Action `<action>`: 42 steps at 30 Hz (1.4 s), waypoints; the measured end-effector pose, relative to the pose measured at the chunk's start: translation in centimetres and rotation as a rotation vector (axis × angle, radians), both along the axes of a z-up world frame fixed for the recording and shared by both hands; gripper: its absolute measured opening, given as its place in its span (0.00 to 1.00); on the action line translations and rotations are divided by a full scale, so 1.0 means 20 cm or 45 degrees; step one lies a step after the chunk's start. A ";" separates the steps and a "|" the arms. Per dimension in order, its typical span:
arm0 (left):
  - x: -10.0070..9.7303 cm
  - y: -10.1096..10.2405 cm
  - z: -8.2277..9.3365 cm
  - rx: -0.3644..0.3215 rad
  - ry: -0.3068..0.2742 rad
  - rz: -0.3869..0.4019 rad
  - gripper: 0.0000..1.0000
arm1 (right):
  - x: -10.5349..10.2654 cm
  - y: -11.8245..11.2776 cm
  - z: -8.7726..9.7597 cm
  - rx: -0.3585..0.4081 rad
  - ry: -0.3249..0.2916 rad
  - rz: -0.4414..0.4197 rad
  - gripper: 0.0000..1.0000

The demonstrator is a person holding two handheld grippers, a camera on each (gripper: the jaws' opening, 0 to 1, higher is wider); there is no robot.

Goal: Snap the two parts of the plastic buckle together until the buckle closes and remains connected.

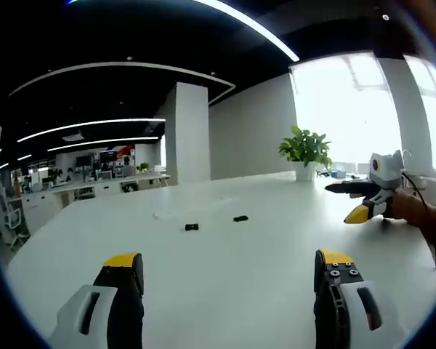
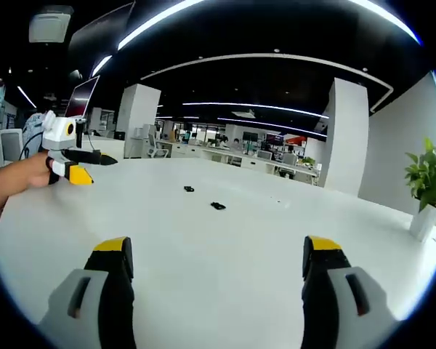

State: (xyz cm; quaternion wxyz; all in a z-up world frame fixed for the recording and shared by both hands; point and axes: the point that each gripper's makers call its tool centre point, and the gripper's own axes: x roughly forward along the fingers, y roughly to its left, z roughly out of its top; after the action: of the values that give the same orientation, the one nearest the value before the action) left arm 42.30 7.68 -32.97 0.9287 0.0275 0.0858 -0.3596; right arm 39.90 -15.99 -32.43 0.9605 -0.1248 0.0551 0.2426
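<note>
Hovering wide-jawed: left tool [image 1: 229, 265], right tool [image 2: 216, 251].

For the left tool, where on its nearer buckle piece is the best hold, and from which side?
The buckle piece lies flat on the white table, apart from the other piece. Probably come down from above with the open left tool and pinch across its short width. It is too small here to tell the mating end, so check that first.
</note>
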 end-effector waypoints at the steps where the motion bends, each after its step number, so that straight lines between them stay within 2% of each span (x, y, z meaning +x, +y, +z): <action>1: 0.00 0.00 0.00 0.004 0.000 0.000 0.99 | 0.00 0.00 0.00 -0.002 0.002 0.000 0.97; 7: 0.02 0.00 -0.01 0.008 -0.008 -0.018 0.99 | 0.01 0.00 -0.02 -0.007 0.008 -0.003 0.95; 15: 0.03 -0.01 0.03 -0.021 -0.045 -0.023 0.98 | 0.01 -0.01 0.01 -0.011 -0.008 -0.012 0.95; 22: 0.01 -0.02 0.04 -0.028 -0.053 -0.034 0.99 | -0.01 0.00 0.01 -0.032 -0.024 -0.013 0.95; 29: 0.03 0.02 0.04 -0.048 -0.060 -0.002 0.99 | 0.00 0.00 0.00 -0.055 -0.021 -0.013 0.95; 35: 0.01 0.01 0.04 -0.034 -0.072 -0.014 0.99 | 0.00 0.01 0.01 -0.055 -0.028 -0.014 0.95; 39: 0.02 0.01 0.02 -0.013 -0.058 -0.009 0.99 | 0.00 0.01 -0.01 -0.078 -0.015 -0.010 0.95; 42: 0.02 0.01 0.03 -0.029 -0.052 -0.005 0.99 | -0.01 0.02 -0.03 -0.082 0.006 0.003 0.96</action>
State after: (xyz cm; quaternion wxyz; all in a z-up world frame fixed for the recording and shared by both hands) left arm 42.65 7.97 -32.39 0.9298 0.0242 0.0627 -0.3619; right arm 39.74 -15.50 -33.00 0.9555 -0.1551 0.0648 0.2423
